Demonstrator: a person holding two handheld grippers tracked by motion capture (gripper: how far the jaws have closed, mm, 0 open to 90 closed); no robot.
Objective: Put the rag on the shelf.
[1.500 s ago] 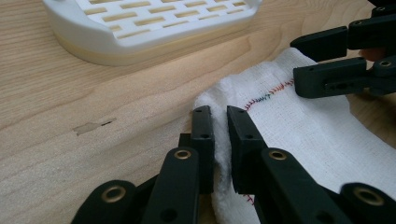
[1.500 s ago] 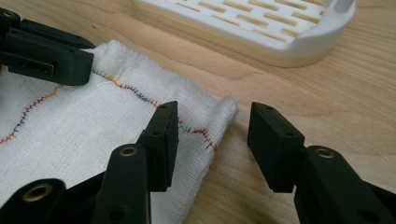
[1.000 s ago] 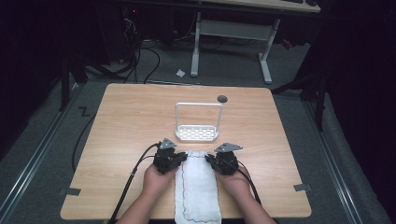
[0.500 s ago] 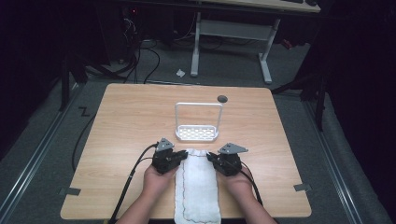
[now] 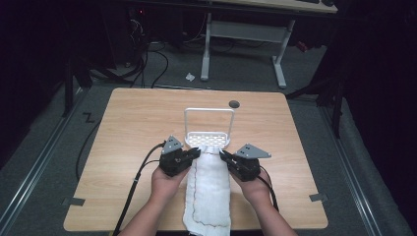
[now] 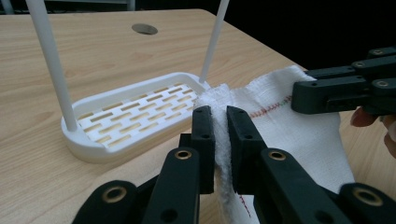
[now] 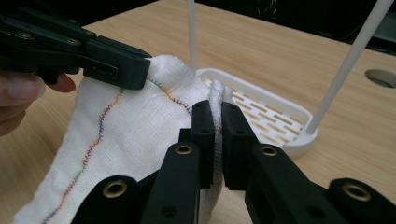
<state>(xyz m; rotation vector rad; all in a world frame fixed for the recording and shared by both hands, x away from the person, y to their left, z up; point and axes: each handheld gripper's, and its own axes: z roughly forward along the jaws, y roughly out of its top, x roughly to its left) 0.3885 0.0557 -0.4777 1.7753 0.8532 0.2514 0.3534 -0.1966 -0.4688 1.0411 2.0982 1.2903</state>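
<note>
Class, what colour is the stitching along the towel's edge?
Multicoloured on the white towel: red, blue, green, orange. Clearest in the right gripper view.

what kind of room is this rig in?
Probably a lab or workshop space rather than a home. A bare wooden table stands on grey carpet, loose cables run over the floor behind it, and a height-adjustable desk frame stands at the back. The surroundings are dark.

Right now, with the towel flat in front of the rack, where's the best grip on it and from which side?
Take the white towel at its two far corners, one per gripper, coming in from the near side with jaws level. The left gripper and right gripper are each shut on a corner there, where the stitched hem bunches thick. That spreads the edge facing the white rack.
</note>
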